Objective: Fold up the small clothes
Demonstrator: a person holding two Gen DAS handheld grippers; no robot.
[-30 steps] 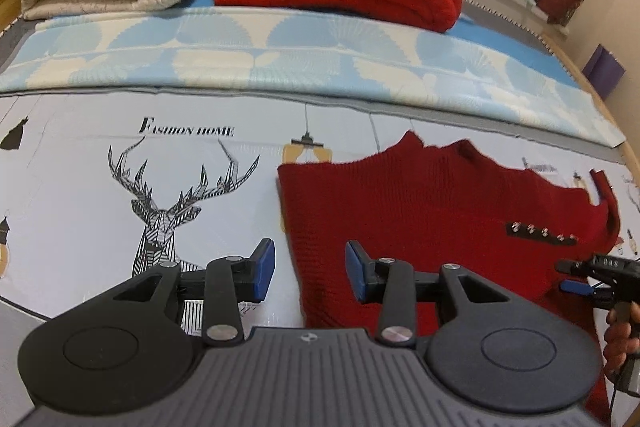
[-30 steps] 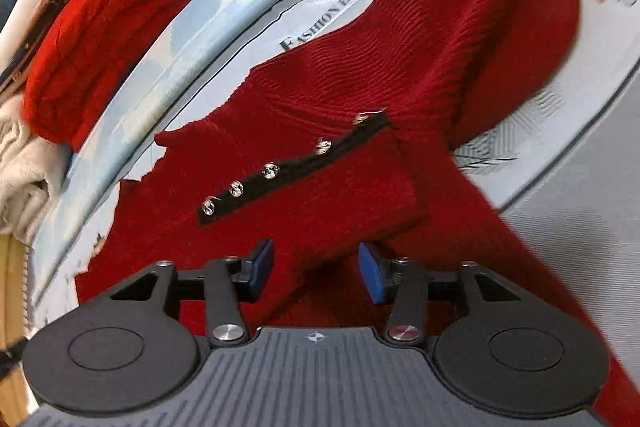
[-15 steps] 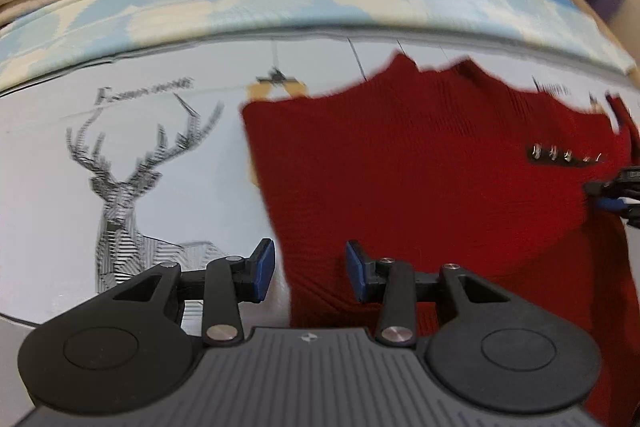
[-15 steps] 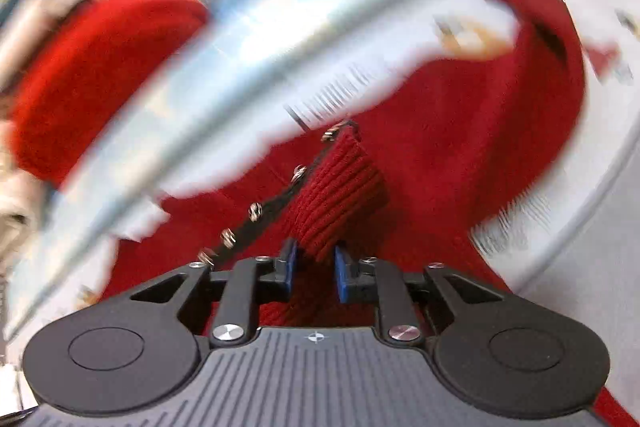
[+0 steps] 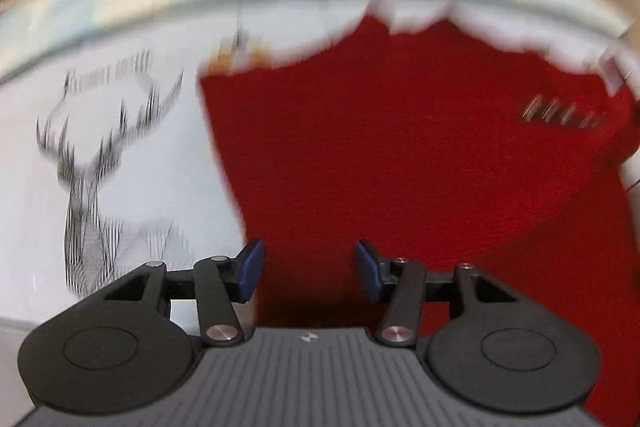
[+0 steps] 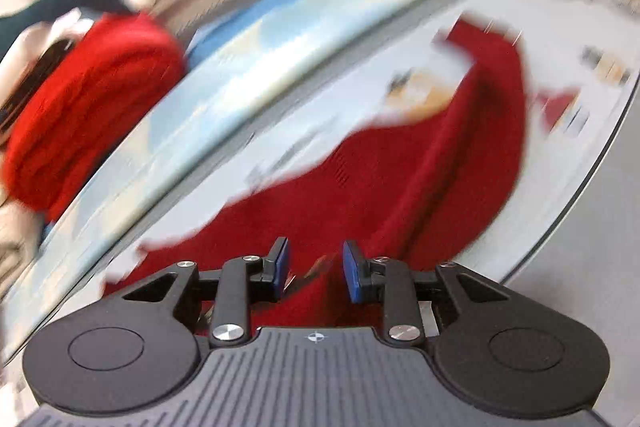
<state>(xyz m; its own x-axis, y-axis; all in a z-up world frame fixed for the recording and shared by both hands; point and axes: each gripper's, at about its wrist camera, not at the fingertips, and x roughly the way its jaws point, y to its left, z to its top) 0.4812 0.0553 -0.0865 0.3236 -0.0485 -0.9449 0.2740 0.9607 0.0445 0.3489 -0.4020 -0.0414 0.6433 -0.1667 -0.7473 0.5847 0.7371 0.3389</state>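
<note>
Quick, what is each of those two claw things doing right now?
Left gripper: opening, empty, over the edge of the red knitted sweater.
Right gripper: opening, sweater fold between its blue pads; grip cannot be told.

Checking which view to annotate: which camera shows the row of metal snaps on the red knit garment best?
The left wrist view. The snaps appear there as four pale, motion-blurred marks on a dark strip near the right side of the red knit garment. In the right wrist view, the garment shows, but I cannot pick out the snaps clearly.
</note>
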